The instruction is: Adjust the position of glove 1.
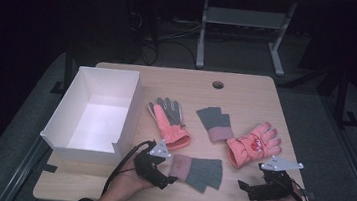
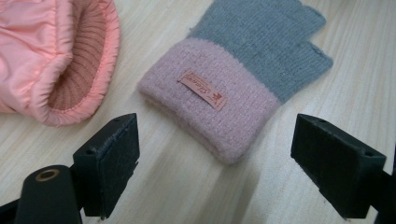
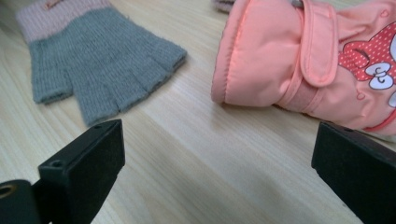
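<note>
Spreading across most of the high view is the wooden table (image 1: 247, 95), pale grain with a round cable hole (image 1: 218, 84) near its far edge. Next in size comes the white open box (image 1: 96, 112), sitting at the left of the frame along the table's left edge (its near wall has a shallow notch).

Four gloves lie in the middle. Right of centre is the padded coral ski glove (image 1: 252, 144) with a polka-dot cartoon patch, cuff toward me; in the right gripper view it sits at the upper right, its cuff and strap just beyond my jaws. A second coral glove (image 1: 168, 122) with grey palm and fingers lies left of centre, its ribbed cuff at the upper left of the left gripper view. Between those two, farther back, rests one grey fingerless knit glove (image 1: 216, 123) with a pink cuff. Its twin, the near knit glove (image 1: 195, 170), lies low in the centre of the frame, between my two grippers.

My left gripper (image 1: 164, 181) rests at the lower centre-left, just beside that near glove's pink cuff; in the left gripper view the cuff, with a small stitched label (image 2: 202, 89), lies ahead of my fingers (image 2: 113, 161), which stand wide apart on nothing.

My right gripper (image 1: 246, 189) sits at the lower right, near the patched glove's cuff, its fingers (image 3: 93, 163) also parted with bare wood between them.
</note>
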A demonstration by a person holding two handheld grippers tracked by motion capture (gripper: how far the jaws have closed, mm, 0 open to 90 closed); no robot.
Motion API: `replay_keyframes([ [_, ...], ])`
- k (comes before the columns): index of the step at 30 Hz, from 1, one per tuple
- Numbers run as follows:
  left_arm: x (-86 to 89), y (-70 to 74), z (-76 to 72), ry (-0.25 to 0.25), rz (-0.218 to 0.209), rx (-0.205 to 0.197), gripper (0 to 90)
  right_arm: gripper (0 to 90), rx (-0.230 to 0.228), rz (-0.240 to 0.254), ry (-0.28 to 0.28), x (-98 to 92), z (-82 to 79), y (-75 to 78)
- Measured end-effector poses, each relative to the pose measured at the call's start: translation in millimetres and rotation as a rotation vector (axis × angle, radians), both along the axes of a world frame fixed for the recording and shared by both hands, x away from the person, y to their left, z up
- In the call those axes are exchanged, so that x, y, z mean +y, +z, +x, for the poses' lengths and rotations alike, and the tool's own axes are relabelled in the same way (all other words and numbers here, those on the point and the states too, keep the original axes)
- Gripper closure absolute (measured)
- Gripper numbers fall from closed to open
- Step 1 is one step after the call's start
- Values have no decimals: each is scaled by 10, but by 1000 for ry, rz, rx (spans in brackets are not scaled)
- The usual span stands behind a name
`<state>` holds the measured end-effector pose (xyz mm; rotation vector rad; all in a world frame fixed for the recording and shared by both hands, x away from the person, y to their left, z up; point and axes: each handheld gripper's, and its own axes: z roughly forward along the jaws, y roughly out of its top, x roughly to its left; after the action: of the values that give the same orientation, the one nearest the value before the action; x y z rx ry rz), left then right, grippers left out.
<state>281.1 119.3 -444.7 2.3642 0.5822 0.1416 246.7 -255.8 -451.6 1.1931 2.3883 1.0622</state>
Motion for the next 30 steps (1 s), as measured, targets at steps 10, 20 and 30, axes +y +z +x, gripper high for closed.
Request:
replay_keyframes([
  [10,15,22,34,12,-19,17,213,25,20,7,-6,-65,8,-25],
  [20,-8,125,69,5,-63,26,648,24,30,3,-16,-105,15,-37],
  [30,-156,193,283,22,-55,8,897,25,40,11,3,-75,14,-28],
])
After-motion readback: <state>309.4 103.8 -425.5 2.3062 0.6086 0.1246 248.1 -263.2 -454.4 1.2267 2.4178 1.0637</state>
